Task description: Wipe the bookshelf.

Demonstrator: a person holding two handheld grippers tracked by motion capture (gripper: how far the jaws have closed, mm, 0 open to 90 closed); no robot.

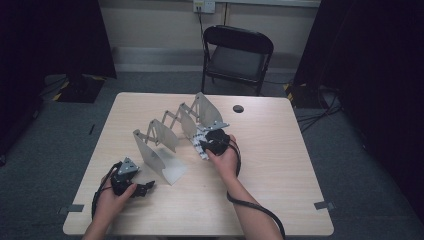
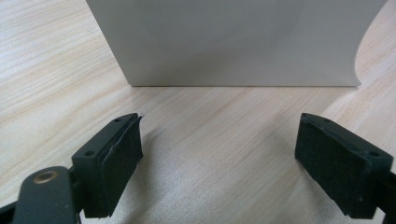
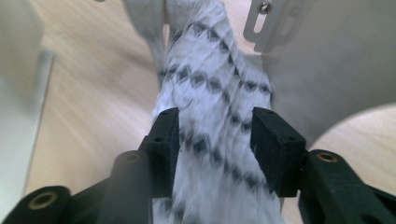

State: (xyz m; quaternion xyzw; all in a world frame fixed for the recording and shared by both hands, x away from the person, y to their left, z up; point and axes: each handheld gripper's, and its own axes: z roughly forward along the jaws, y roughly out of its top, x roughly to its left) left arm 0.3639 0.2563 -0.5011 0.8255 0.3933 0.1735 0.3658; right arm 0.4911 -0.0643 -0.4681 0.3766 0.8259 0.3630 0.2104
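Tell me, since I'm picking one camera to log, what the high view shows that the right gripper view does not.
High view alone: black folding chair, left gripper, whole accordion-style metal divider rack. Right gripper view alone: the black-and-white patterned cloth's diamond print, lying between the right gripper jaws. Both: cloth, rack panels, light wooden table.

Matt metal rack (image 1: 172,132), woven patterned cloth (image 3: 219,93) — pale wood-grain table (image 1: 280,165).
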